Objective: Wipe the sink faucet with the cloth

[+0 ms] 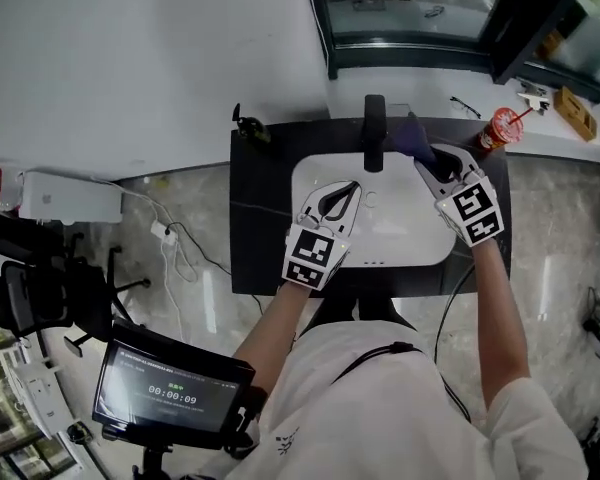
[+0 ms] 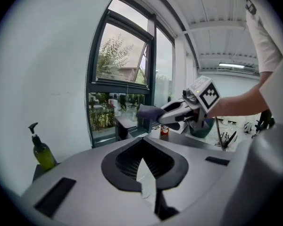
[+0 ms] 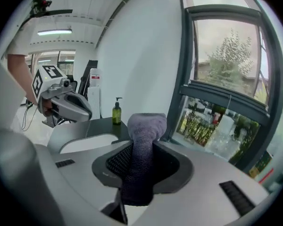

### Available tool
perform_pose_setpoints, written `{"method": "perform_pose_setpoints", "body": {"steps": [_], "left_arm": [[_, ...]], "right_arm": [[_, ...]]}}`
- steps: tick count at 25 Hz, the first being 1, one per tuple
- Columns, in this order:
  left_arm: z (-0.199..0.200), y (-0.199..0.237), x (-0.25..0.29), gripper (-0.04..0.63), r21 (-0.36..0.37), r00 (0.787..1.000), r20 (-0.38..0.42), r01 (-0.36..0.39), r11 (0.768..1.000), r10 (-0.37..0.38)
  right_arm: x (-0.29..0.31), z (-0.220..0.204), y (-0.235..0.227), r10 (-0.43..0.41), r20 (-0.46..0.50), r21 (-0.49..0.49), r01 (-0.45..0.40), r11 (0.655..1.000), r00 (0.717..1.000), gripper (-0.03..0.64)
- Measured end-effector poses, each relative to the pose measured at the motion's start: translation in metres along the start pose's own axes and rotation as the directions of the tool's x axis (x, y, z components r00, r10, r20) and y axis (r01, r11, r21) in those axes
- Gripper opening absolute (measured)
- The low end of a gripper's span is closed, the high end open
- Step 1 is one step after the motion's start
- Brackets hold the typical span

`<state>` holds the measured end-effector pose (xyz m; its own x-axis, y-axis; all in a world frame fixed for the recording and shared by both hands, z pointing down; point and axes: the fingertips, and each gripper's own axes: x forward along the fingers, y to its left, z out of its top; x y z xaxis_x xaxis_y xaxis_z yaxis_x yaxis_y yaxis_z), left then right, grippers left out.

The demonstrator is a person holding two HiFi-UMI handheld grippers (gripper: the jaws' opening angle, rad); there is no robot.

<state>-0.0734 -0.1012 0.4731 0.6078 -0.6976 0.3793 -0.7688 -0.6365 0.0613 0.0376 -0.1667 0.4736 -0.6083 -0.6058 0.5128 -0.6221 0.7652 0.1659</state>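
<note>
A black faucet [image 1: 375, 133] stands at the back of the white sink [image 1: 400, 243], which is set in a black counter [image 1: 255, 228]. My right gripper [image 1: 425, 156] is just right of the faucet, raised above the basin and shut on a purple cloth [image 1: 412, 136]. In the right gripper view the cloth [image 3: 144, 159] fills the gap between the jaws and bulges past them. My left gripper [image 1: 332, 203] hovers over the left half of the basin, open, with nothing between its jaws. The left gripper view shows the right gripper [image 2: 172, 114] carrying the cloth [image 2: 148, 112].
A green soap bottle [image 1: 248, 128] stands at the counter's back left corner. A red can [image 1: 500, 128] sits at the back right, below the window sill. On the floor to the left lie a white box [image 1: 70, 198] and cables, with a chair [image 1: 40, 288] and a screen [image 1: 170, 393].
</note>
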Motion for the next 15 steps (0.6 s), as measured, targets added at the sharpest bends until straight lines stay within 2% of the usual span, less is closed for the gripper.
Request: {"method": "perform_pose_setpoints", "body": {"steps": [4,8,11,15], "left_arm": [[0.0,0.02,-0.01,-0.005,-0.036,0.998,0.019,-0.056,0.998,0.056],[-0.001,0.023,-0.021,-0.005,-0.038,0.996,0.014,-0.084,0.996,0.085],[-0.004,0.027,-0.026,-0.005,-0.04,0.995,0.01,-0.098,0.994,0.099],[-0.007,0.034,-0.018,-0.005,-0.047,0.995,0.013,-0.103,0.994,0.104]], "right_arm": [[0.044,0.038,-0.035,0.008,-0.023,-0.16,-0.011,0.987,1.0,0.114],[0.079,0.048,-0.055,-0.003,-0.092,-0.316,-0.027,0.948,0.996,0.114],[0.096,0.046,-0.059,-0.008,-0.132,-0.387,-0.044,0.921,0.991,0.114],[0.106,0.034,-0.059,0.006,-0.164,-0.435,-0.078,0.897,0.986,0.114]]}}
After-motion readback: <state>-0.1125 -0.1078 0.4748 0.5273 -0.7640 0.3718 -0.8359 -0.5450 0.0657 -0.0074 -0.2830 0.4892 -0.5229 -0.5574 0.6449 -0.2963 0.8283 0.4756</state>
